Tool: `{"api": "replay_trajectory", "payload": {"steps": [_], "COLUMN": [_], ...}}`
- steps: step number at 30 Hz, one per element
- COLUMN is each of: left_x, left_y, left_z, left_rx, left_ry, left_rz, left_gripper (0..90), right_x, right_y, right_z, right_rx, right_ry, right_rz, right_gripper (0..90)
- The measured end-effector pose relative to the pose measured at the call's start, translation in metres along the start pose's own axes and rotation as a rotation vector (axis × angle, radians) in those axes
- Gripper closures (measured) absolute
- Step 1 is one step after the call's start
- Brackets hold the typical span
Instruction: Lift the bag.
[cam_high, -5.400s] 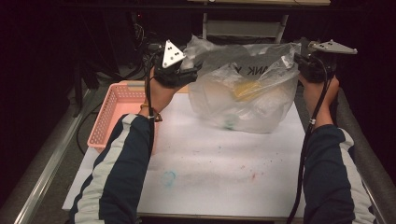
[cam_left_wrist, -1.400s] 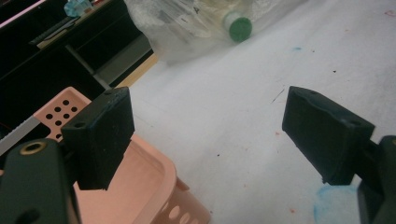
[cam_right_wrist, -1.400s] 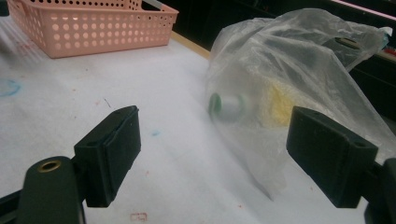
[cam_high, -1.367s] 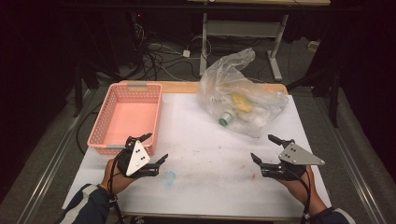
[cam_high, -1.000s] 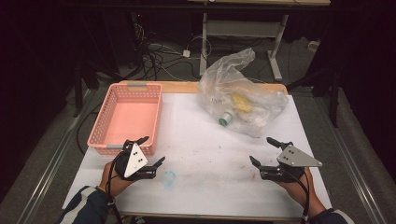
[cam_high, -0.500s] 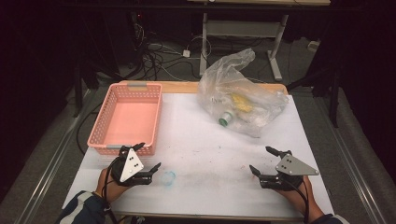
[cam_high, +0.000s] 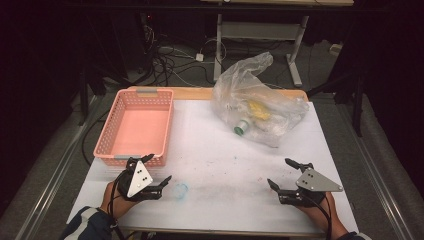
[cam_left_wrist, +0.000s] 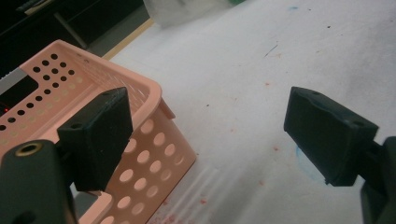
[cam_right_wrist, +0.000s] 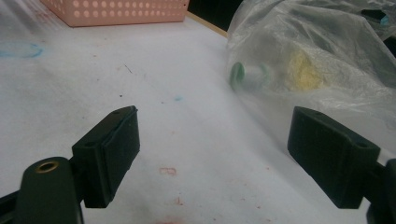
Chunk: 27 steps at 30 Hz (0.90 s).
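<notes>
Both grippers sit low at the bottom of the high view, near the front edge of the white-topped bench (cam_high: 220, 165). The left gripper (cam_high: 161, 180) lies at lower left just in front of the pink perforated plastic basket (cam_high: 134, 127), and the right gripper (cam_high: 286, 175) lies at lower right. Each has its fingers spread wide apart with nothing between them, as the two gripper views confirm, which reads as a resting stance before any reach.

The crumpled clear plastic bag (cam_high: 260, 102) lies at upper right of the high view, toward the far edge of the bench and well apart from both grippers. It rests on its side, so its contents show through the film: a small bottle with a green cap (cam_high: 241, 128), pointing toward the middle of the bench, and a yellow lump (cam_high: 257, 109) behind it. In the right gripper view the bag (cam_right_wrist: 327, 56) fills the upper right, and the cap (cam_right_wrist: 238, 77) sits just left of it.

The basket stands empty with its open top facing up at upper left, its near corner (cam_left_wrist: 140, 140) close to the left fingers (cam_left_wrist: 98, 135).

A wide stretch of bare, faintly stained bench lies between basket, bag and grippers, giving free passage. The bag's far side lies close to the back edge, so pushing it away looks risky.
</notes>
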<state>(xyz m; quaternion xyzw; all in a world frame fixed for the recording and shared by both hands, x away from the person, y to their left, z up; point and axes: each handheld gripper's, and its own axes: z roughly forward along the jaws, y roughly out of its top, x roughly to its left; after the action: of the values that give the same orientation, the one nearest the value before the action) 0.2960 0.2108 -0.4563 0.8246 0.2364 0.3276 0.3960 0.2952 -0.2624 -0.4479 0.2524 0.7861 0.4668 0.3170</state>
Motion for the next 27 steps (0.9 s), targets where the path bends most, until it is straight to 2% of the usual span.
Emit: {"api": "replay_trajectory", "payload": {"steps": [27], "left_x": [-0.0013], "left_y": [0.0024], "left_z": [0.001], "left_rx": [0.002], "left_ry": [-0.019], "left_rz": [0.005], "left_gripper": [15.1], "right_x": [0.001], "right_y": [0.0002], "right_z": [0.0001], "right_rx": [0.007], "right_ry": [0.007], "right_rz": [-0.01], "right_gripper": [17.3]}}
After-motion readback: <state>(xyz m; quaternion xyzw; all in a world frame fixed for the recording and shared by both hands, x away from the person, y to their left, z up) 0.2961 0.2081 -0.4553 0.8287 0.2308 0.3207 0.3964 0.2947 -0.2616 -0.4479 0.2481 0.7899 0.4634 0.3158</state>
